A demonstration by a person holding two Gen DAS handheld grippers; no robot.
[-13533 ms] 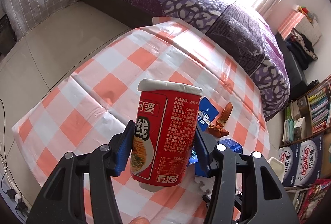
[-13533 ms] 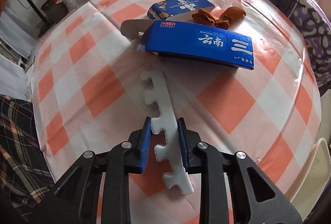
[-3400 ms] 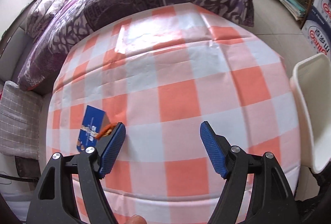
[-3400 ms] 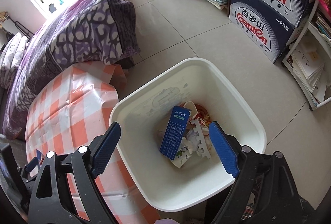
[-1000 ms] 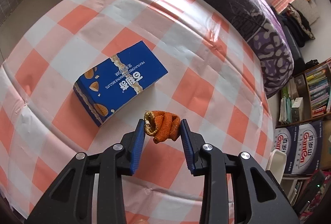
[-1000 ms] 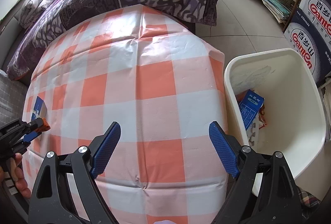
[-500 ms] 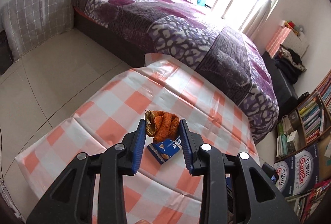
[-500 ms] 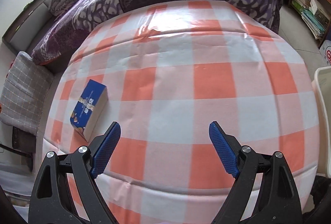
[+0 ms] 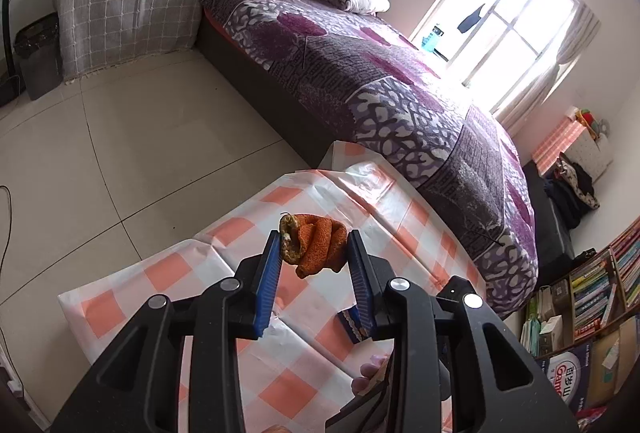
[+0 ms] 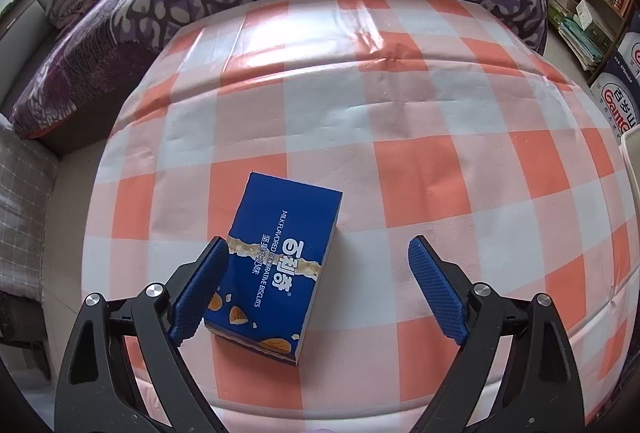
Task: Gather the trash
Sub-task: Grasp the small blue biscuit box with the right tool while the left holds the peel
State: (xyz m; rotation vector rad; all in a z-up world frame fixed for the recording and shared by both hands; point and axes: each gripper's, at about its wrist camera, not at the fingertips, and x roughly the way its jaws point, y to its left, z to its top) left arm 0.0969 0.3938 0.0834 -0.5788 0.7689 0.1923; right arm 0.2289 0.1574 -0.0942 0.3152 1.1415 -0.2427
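Two grippers are in my feeds, one per hand. Starting at the left, the left gripper (image 9: 314,257) is clenched on a curled piece of orange peel (image 9: 316,247), its blue pads (image 9: 269,281) pressing the peel from both sides. I see the peel held up in the air above the table (image 9: 240,229), clear of the orange-and-white checked cloth, with the floor and a bed with a purple cover (image 9: 360,73) beyond it. Low beside that gripper's right finger, a corner of the blue biscuit box (image 9: 347,321) peeks out, and part of a hand (image 9: 366,377) shows just below it.

Moving right, my right gripper (image 10: 318,287) is released, jaws spread wide and tilted down over the same table (image 10: 420,137). The blue biscuit box (image 10: 276,265) lies flat on the cloth near the table's near-left edge, between the jaws but off to the left. The left pad (image 10: 200,293) overlaps the box's long side in my view; I cannot tell whether it touches. The right pad (image 10: 436,289) stands well apart from the box. At the far right edge of this feed, a sliver of the white bin (image 10: 632,153) shows just past the table's right edge.
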